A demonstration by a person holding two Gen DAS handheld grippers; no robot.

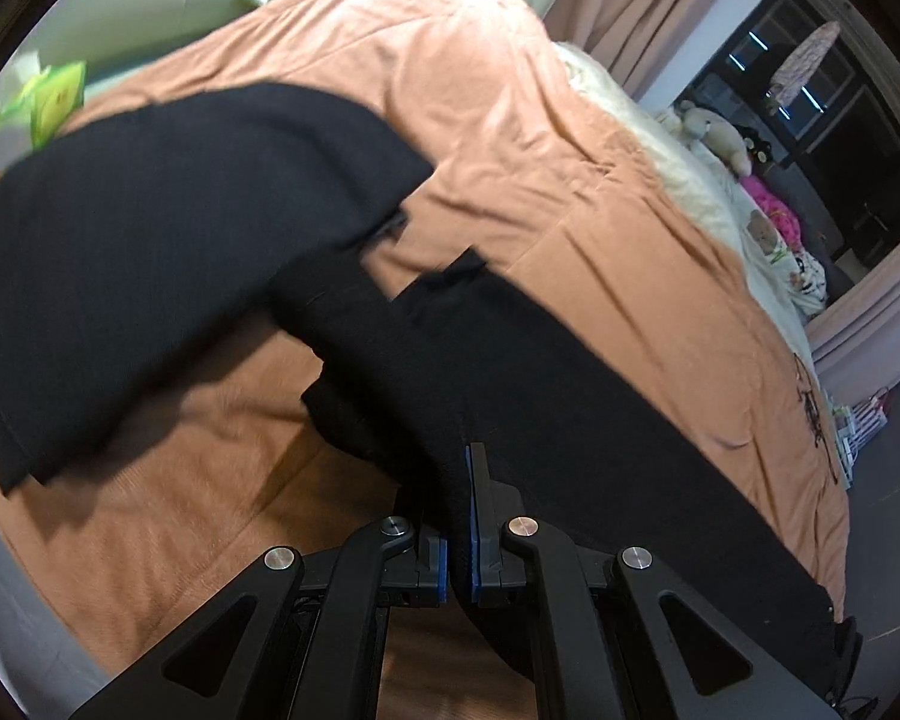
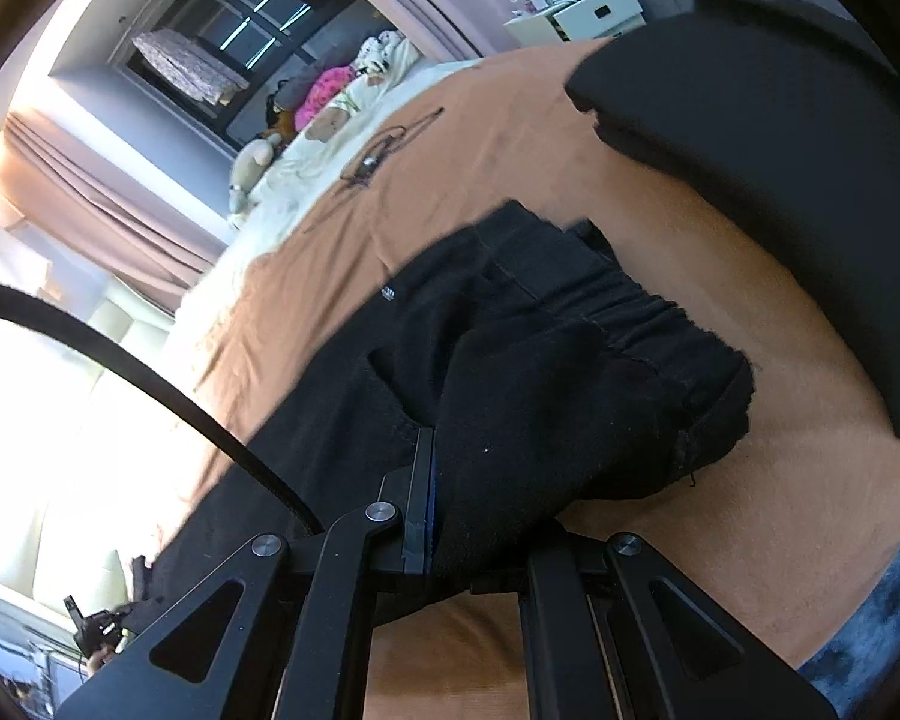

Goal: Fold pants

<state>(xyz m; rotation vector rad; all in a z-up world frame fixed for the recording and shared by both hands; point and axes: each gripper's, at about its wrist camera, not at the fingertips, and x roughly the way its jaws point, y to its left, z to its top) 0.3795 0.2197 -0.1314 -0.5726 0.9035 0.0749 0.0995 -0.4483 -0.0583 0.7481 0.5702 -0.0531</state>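
Observation:
Black pants (image 1: 570, 384) lie stretched over an orange bed cover (image 1: 510, 120). My left gripper (image 1: 459, 516) is shut on a fold of the pants' fabric, which runs up between its blue-padded fingers. In the right wrist view my right gripper (image 2: 450, 492) is shut on the bunched waistband end of the pants (image 2: 558, 372); the cloth drapes over and hides its right finger. The pants are lifted a little off the cover at both grips.
A folded black garment (image 1: 150, 252) lies on the cover beside the pants and also shows in the right wrist view (image 2: 780, 150). Stuffed toys and pillows (image 1: 726, 138) sit at the bed's far side. A cable (image 2: 372, 162) lies on the cover. Curtains and a dark window stand behind.

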